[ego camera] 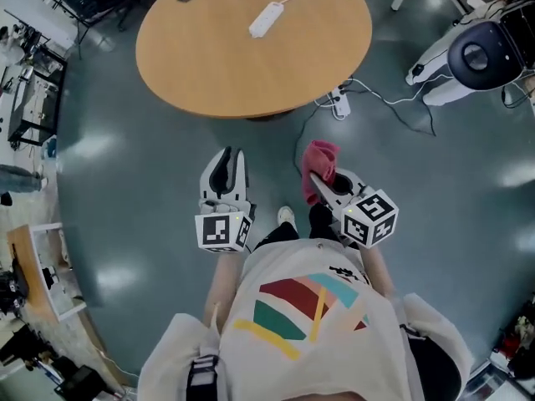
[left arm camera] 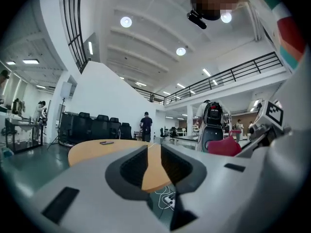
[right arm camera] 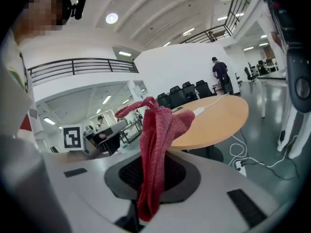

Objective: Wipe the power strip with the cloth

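The white power strip (ego camera: 266, 19) is laid on the round surface (ego camera: 209, 65), well apart from both tools. Its long axis is slanted toward the far right, as shown only in the head view. The red cloth (right arm camera: 155, 144) is seen clamped in the right tool (right arm camera: 154, 171). The left tool (left arm camera: 154, 155) is held slightly parted, with nothing between its jaws.

No text, label, brand or number can be read anywhere here.
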